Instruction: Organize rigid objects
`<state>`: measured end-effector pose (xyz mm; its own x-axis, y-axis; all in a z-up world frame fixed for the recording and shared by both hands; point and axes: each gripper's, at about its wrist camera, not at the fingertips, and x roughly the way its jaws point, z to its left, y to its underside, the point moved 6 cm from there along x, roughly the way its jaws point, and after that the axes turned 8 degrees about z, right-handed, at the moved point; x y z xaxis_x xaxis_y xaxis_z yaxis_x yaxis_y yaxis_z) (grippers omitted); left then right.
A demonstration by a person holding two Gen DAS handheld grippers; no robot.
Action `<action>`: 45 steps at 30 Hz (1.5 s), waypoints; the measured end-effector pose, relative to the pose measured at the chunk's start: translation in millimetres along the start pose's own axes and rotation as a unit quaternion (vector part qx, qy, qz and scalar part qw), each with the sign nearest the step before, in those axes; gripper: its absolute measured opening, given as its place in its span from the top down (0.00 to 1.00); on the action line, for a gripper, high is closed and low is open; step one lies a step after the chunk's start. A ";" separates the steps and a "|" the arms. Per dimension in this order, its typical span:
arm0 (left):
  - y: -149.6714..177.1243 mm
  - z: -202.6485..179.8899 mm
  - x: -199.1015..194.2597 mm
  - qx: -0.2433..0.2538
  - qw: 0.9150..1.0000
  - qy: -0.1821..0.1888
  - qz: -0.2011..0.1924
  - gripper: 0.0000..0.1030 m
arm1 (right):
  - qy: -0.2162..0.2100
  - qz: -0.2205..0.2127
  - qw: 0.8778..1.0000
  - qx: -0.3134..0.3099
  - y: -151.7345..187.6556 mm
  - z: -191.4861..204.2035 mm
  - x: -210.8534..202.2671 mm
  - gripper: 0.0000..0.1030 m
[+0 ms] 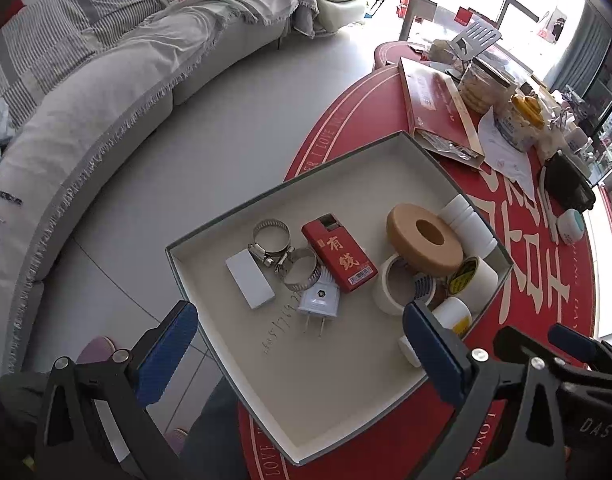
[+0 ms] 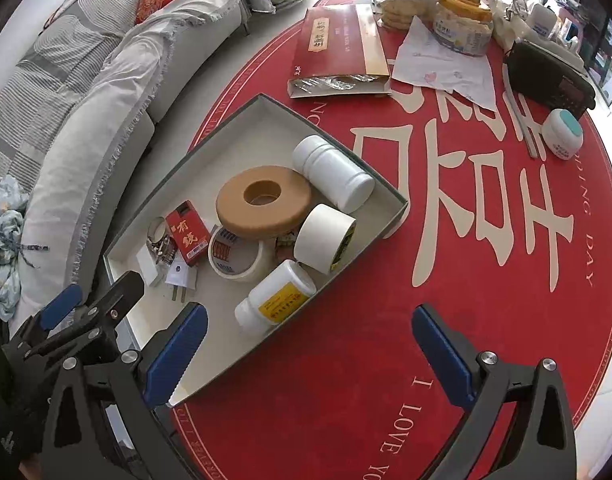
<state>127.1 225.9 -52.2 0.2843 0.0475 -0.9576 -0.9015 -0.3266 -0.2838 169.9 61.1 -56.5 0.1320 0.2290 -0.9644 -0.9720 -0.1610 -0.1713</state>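
Both tools, left (image 1: 301,344) and right (image 2: 310,352), spread empty above crowded tray (image 2: 386,216); overhanging desk's (image 2: 466,320) near-left edge, liable to tip if nudged.

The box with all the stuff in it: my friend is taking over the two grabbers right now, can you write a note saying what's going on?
Left gripper: open, empty, over the box's near end.
Right gripper: open, empty, over the box's near corner and the tablecloth.
In the box: brown ring, two white bottles, tape rolls, red packet, hose clamps, plug, white block.
Done: these items lie boxed.
Left: cannot tell if the small jar on the tablecloth belongs too.
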 end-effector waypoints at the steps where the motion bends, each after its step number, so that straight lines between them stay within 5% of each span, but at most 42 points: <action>1: 0.1 0.4 0.9 0.000 1.000 0.001 0.002 0.01 | 0.001 0.000 1.000 -0.001 -0.3 0.5 -0.1 0.00; 45: -5.7 11.8 14.3 -0.012 1.000 -0.007 0.010 0.01 | 0.033 0.006 0.999 -0.025 -7.9 12.5 4.2 0.00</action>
<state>132.4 239.6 -64.8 0.2621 0.0533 -0.9636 -0.8990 -0.3496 -0.2639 175.8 75.4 -56.7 0.1344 0.1627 -0.9775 -0.9631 -0.2107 -0.1675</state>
